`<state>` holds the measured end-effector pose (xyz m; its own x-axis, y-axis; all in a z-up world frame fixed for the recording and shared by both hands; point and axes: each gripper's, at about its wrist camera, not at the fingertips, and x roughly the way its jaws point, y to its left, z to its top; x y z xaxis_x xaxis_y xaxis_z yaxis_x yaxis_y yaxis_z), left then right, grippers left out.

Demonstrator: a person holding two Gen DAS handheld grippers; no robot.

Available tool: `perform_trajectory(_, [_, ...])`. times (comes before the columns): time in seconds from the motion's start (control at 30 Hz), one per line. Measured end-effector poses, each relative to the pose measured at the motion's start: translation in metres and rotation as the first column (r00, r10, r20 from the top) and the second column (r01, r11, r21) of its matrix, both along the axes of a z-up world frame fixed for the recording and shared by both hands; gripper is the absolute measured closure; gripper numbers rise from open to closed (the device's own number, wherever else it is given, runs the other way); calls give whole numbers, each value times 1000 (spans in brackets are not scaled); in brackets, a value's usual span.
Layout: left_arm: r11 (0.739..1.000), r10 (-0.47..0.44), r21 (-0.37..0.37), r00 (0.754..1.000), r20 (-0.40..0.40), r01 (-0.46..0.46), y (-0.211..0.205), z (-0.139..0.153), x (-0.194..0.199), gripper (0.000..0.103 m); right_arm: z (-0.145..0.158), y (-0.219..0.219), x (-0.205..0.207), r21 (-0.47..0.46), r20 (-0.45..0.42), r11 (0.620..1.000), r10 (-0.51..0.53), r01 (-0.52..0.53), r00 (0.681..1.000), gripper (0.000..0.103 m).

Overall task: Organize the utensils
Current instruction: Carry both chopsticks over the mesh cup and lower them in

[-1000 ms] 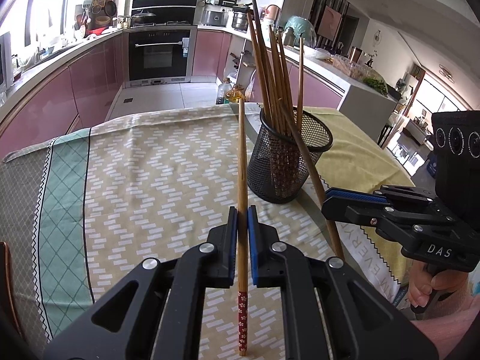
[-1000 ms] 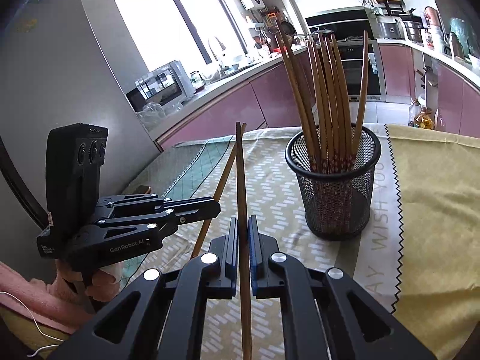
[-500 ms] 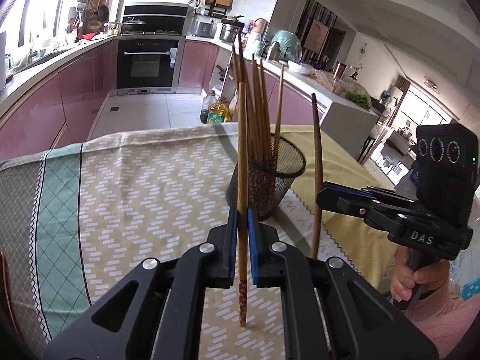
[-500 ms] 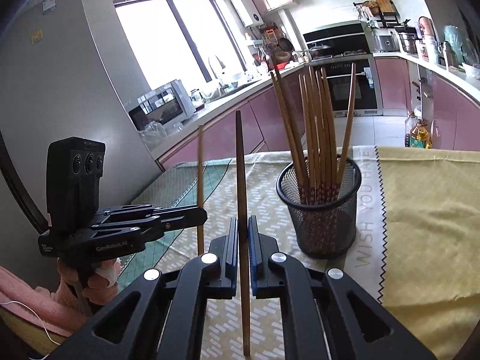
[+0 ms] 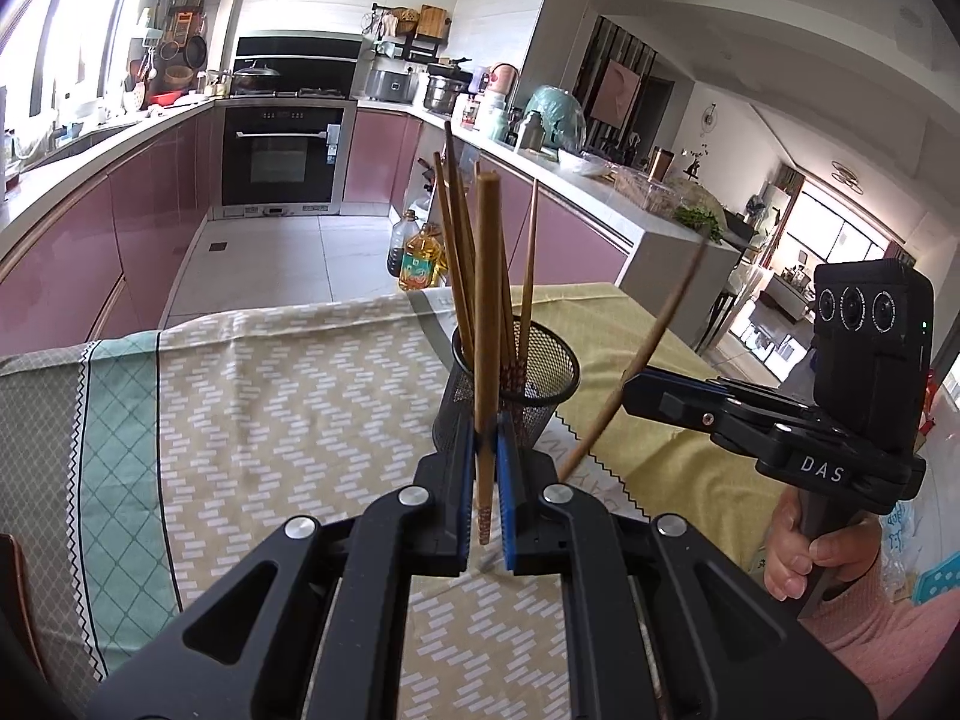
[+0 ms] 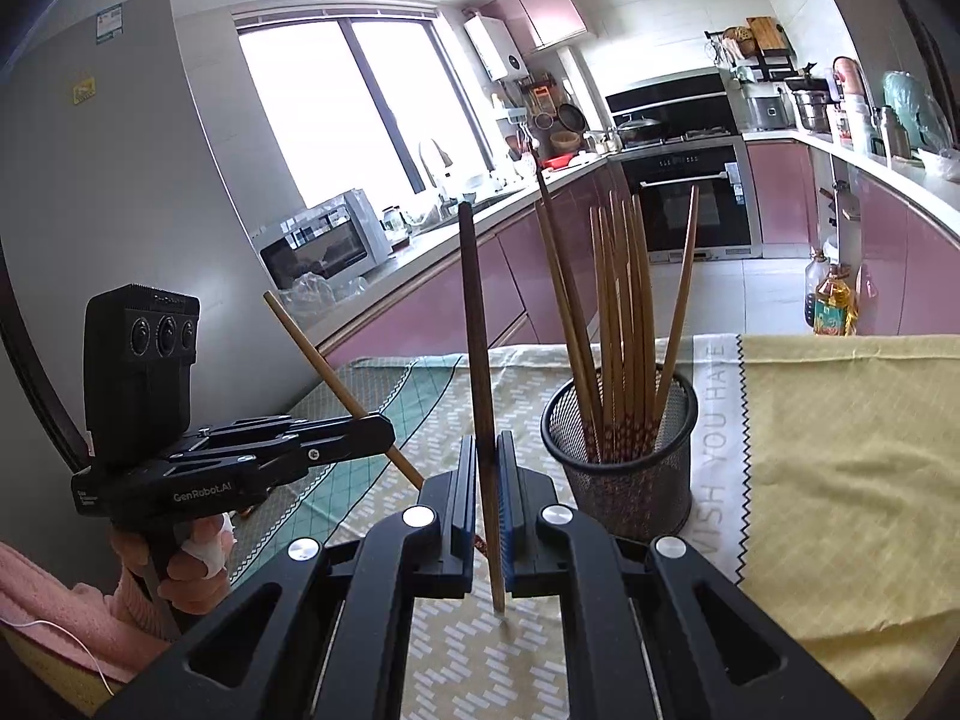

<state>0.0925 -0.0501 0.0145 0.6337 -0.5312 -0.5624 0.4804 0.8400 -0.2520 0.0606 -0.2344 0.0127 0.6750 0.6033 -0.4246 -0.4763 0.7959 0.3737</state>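
Note:
A black mesh holder (image 5: 510, 387) (image 6: 624, 456) stands on the patterned tablecloth with several wooden chopsticks upright in it. My left gripper (image 5: 487, 456) is shut on one chopstick (image 5: 486, 312), held above the cloth just before the holder; its red patterned end hangs below the jaws. My right gripper (image 6: 487, 468) is shut on another chopstick (image 6: 477, 360), left of the holder in its own view. From the left wrist that chopstick (image 5: 648, 360) slants out of the right gripper (image 5: 636, 390). From the right wrist the left gripper (image 6: 378, 432) holds its chopstick (image 6: 327, 369) at a slant.
The table's cloth (image 5: 270, 408) has a green band at the left and a yellow part (image 6: 840, 450) at the right. A hand (image 5: 810, 558) grips each handle. Oil bottles (image 5: 420, 261) stand on the kitchen floor beyond the table's far edge, with pink cabinets behind.
Both grippers have risen with their chopsticks and tipped more level. The chopsticks' lower ends have come up off the cloth. The mesh holder sits lower in both views.

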Motion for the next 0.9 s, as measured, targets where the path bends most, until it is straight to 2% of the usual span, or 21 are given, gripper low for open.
perform_trajectory(0.53, [1000, -3, 1, 999, 38, 3, -2, 10, 4, 95, 17, -12, 3, 0, 50, 1000, -27, 27, 998, 97])
perform_trajectory(0.9, [1000, -13, -1, 996, 93, 14, -2, 31, 6, 95, 34, -19, 3, -9, 94, 999, -46, 47, 995, 97])
